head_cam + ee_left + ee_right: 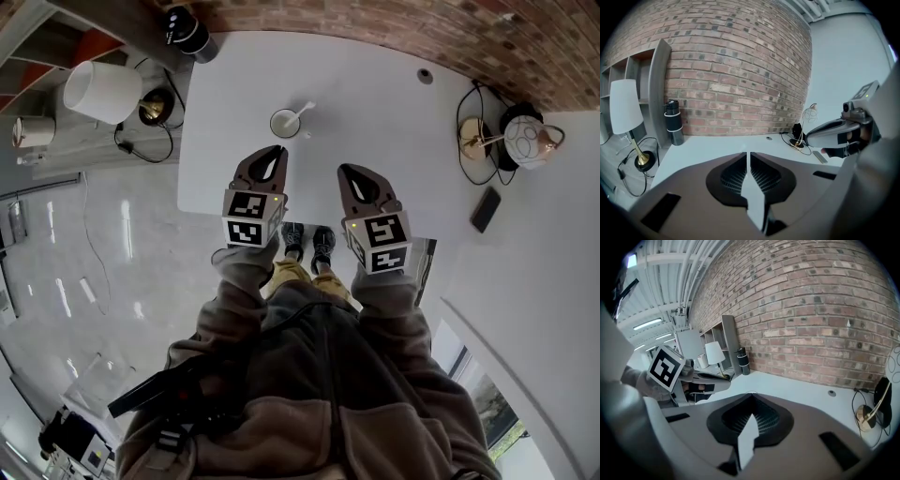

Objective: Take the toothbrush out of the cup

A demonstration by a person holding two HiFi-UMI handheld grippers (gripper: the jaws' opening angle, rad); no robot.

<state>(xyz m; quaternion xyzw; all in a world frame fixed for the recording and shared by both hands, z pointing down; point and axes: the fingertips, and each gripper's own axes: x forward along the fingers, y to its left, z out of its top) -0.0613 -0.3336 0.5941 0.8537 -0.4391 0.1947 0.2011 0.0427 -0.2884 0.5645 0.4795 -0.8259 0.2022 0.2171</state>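
White tabletop fills the upper middle of the head view. At its near edge the left gripper and right gripper hover side by side, the jaws of all 2 closed on nothing. Up-frame of the left one stands the cup with the toothbrush leaning in it, and a brick wall runs behind.

From the desk's near edge to the cup my way lies bare. A bottle stands at the far left corner; lamp and phone seemingly sit far right.
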